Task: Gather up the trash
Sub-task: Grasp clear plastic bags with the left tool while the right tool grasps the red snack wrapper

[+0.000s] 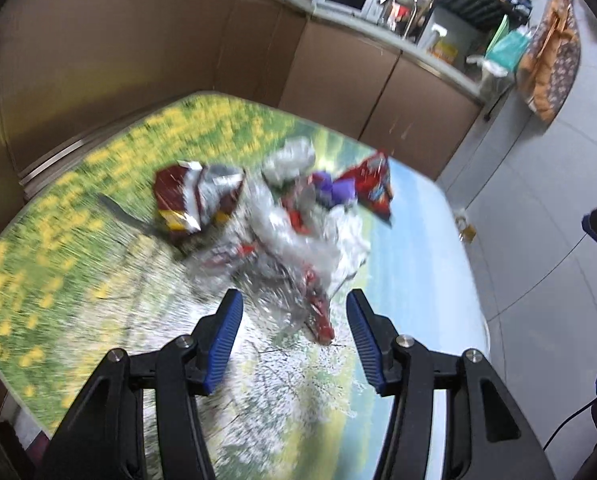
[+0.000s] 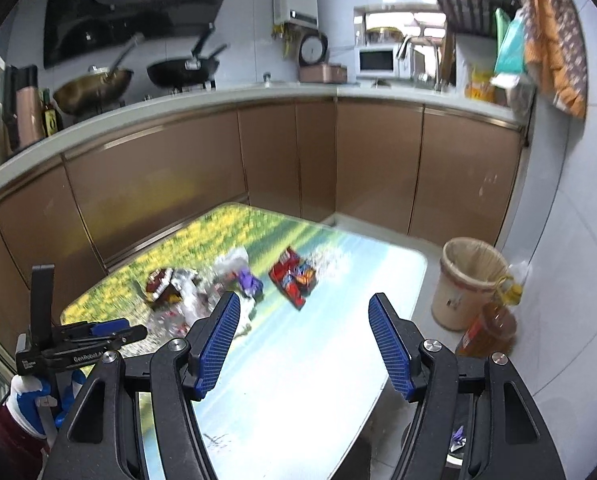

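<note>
Trash: a heap of crumpled snack wrappers (image 1: pixel 282 236) lies in the middle of my desk (image 1: pixel 58 260), just ahead of my left fingers (image 1: pixel 294 336); in the right wrist view it sits left of centre on the far half.
Handling: I judge it very light, soft and crackly; the silver foil looks slick and will spring back, nothing fragile.
Where to take hold: a bunched fold or a wrapper's edge, not a flat face; the near red-and-silver tail (image 1: pixel 318 320) lies closest between my fingers.
Other pieces: a maroon-and-silver bag (image 1: pixel 190 204) on the left, a red bag (image 1: pixel 372 184) at the far right, a purple scrap (image 1: pixel 334 190) between.
Left fingers: spread, nothing gripped.
Right fingers (image 2: pixel 304 346): spread and empty over bare desk, well short of the heap.
Bin: a cream wastebasket (image 2: pixel 464 284) stands on the floor off the desk's right edge.
Writing: wrapper print is too blurred to read; the left gripper's body reads "GenRobot", partly cut off.
</note>
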